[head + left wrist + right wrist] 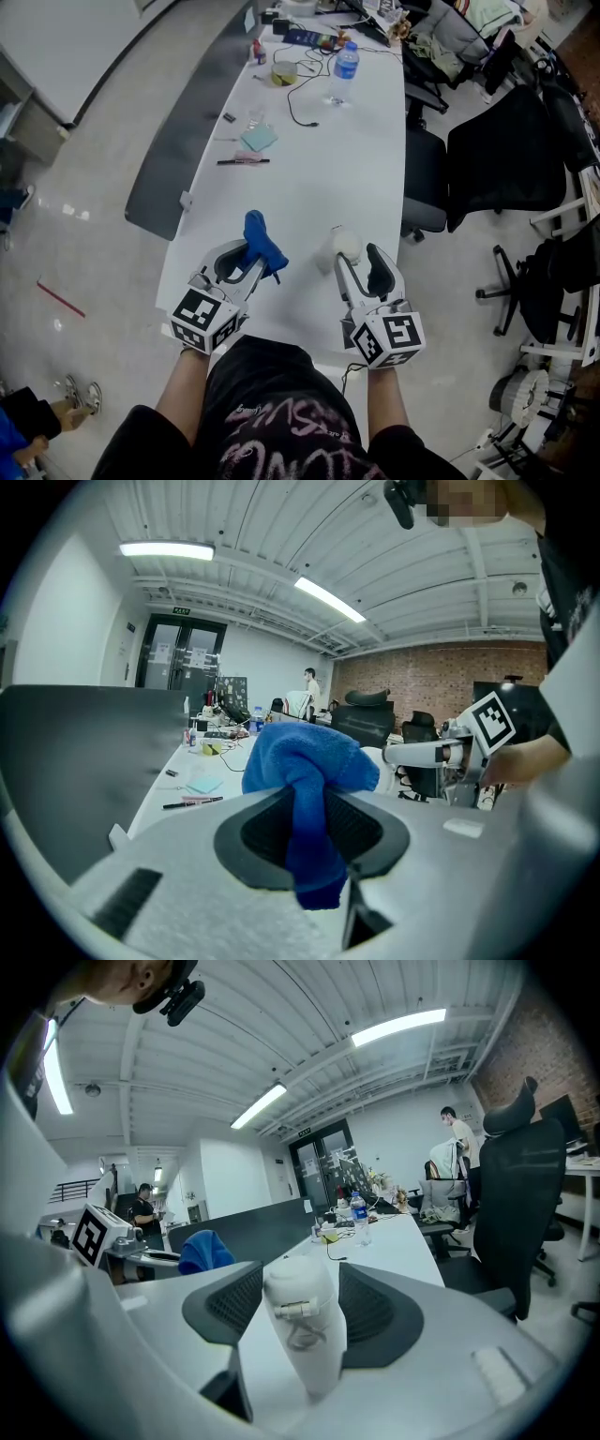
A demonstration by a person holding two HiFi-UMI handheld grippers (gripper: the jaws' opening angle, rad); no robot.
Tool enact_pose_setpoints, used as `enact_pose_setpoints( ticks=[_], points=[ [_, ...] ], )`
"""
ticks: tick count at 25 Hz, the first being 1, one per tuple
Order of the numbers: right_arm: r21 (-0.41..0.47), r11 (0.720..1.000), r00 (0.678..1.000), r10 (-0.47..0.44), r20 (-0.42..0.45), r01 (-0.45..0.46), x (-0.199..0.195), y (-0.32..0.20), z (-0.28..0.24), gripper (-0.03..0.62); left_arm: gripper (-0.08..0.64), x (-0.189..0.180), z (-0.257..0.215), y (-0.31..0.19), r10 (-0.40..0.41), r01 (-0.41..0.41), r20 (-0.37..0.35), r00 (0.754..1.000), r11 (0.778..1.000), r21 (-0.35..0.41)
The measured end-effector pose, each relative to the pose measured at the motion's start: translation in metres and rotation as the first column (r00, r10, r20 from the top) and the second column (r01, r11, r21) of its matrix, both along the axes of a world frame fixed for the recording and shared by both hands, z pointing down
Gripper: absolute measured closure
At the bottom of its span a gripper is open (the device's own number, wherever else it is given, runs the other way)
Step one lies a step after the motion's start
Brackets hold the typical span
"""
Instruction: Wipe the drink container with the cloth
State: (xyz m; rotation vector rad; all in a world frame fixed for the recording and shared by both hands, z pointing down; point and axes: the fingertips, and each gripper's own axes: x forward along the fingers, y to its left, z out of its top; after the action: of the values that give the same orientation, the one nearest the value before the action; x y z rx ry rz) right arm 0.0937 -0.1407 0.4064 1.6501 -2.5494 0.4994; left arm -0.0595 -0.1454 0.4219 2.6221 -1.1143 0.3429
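One white drink container (305, 1330) stands upright; the cloth (309, 761) is blue.

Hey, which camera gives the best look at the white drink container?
The right gripper view: the white drink container stands upright and close between the right gripper's jaws, lid and clasp visible. The head view shows only its top from above; in the left gripper view the blue cloth mostly blocks it.
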Motion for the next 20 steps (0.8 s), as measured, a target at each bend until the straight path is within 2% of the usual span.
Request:
enact_pose_setpoints(
  ticks=[9,20],
  points=[
    [-0.008,0.999,1.000,-0.031,0.002,0.031,-0.006,-0.004,0.003,0.334,0.472,0.000,0.005,-0.002,0.002,-0.002,-0.001,1.000,1.000,-0.018],
    [-0.004,0.999,0.999,-0.036,0.006,0.036,-0.009,-0.005,0.003,0.328,0.472,0.016,0.006,-0.002,0.075,-0.074,0.018,0.997,0.997,-0.029]
  ],
)
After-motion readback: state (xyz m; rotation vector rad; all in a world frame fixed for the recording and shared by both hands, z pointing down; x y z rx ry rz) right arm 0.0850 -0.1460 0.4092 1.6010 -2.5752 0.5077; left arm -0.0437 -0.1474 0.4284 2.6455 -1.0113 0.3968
